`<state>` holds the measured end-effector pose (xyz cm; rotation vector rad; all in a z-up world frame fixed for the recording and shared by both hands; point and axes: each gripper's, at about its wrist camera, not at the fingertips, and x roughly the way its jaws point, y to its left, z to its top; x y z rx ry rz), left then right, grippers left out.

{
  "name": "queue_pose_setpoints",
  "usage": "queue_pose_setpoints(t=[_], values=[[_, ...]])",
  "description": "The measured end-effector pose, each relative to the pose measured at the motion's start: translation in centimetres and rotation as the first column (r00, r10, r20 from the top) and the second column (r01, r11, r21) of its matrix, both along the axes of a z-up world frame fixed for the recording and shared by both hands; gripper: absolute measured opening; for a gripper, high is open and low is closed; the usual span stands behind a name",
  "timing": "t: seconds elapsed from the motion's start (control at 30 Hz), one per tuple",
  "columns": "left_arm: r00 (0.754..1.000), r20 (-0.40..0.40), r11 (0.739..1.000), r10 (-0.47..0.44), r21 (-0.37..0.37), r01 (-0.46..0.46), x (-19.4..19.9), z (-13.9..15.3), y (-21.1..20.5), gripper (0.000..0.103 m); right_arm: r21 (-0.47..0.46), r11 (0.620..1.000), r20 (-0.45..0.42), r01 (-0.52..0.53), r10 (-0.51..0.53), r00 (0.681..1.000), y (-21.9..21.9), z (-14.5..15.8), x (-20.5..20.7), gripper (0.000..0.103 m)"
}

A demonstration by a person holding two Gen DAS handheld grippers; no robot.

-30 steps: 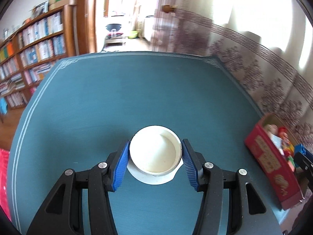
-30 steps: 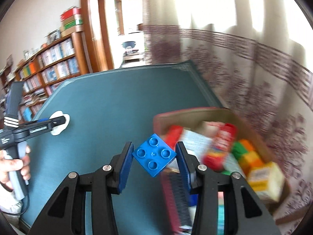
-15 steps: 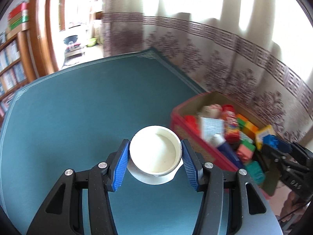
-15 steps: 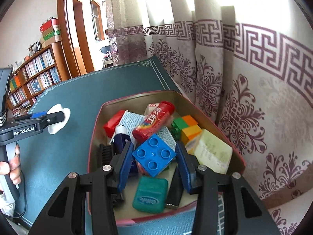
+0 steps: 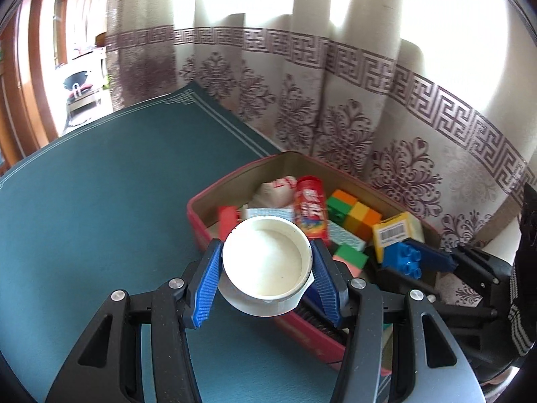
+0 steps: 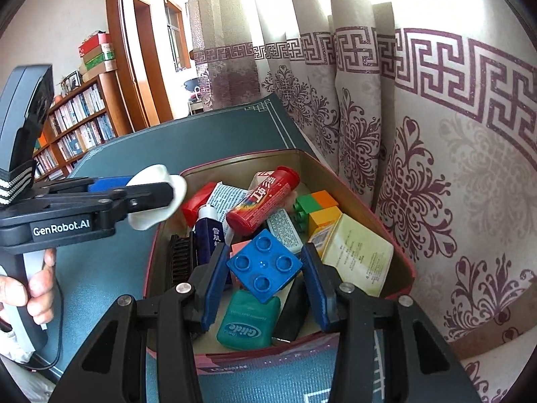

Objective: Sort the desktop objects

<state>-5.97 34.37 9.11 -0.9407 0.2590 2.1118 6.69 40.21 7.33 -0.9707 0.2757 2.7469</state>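
Red box [image 6: 339, 181] sits at the teal tabletop [image 5: 100, 184] edge, beside the curtain. Inside: red tube [image 6: 265, 198], dark blue bottle [image 6: 209, 235], green-orange bricks [image 6: 315, 208], black brush [image 6: 181, 258], green floss case [image 6: 250, 319], cream carton [image 6: 359, 258], printed packets.

Right tool [image 6: 265, 268] pinches a blue brick [image 6: 265, 265] above the box contents.

Left tool [image 5: 266, 268] clamps an empty white cup [image 5: 265, 262], held over the box's near rim.

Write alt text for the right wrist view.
The right claw grips a blue building brick over an open red box crowded with small items. At left, the left claw holds a white round lid at the box's edge.
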Motion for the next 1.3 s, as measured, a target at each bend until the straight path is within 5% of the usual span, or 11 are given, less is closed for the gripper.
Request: queue_pose_setpoints(t=[0.27,0.37,0.57,0.83,0.97,1.03,1.07,1.3], values=[[0.997,0.047,0.998,-0.055,-0.005,0.055,0.6,-0.6,1.4,0.058,-0.009,0.999,-0.012,-0.031,0.031,0.999,-0.4,0.1,0.3,0.063],[0.998,0.033,0.999,-0.055,-0.001,0.055,0.8,-0.5,1.3,0.068,-0.006,0.999,-0.023,-0.04,0.04,0.999,-0.5,0.3,0.5,0.068],[0.999,0.01,0.999,-0.045,0.002,0.045,1.0,-0.1,0.8,0.068,-0.014,0.999,-0.055,-0.048,0.047,0.997,-0.6,0.6,1.0,0.076],[0.992,-0.11,0.998,0.067,0.016,-0.065,1.1,1.2,-1.4,0.069,-0.058,0.996,-0.118,-0.061,0.054,0.992,-0.2,1.3,2.1,0.082],[0.987,-0.147,0.997,0.069,0.038,-0.064,1.8,1.9,-1.9,0.079,-0.087,0.995,-0.156,-0.052,0.038,0.987,0.2,1.8,2.9,0.086],[0.983,-0.17,0.998,0.065,0.036,-0.06,2.4,2.1,-1.9,0.083,-0.094,0.994,-0.172,-0.048,0.031,0.985,0.3,2.1,3.1,0.092],[0.981,-0.181,0.998,0.066,0.032,-0.061,2.8,2.2,-1.9,0.084,-0.093,0.995,-0.178,-0.044,0.027,0.984,0.3,2.3,3.3,0.103],[0.971,-0.22,0.995,0.097,0.001,-0.099,4.5,2.3,-1.7,0.084,-0.075,0.997,-0.179,-0.025,0.011,0.984,0.0,2.8,4.3,0.103]])
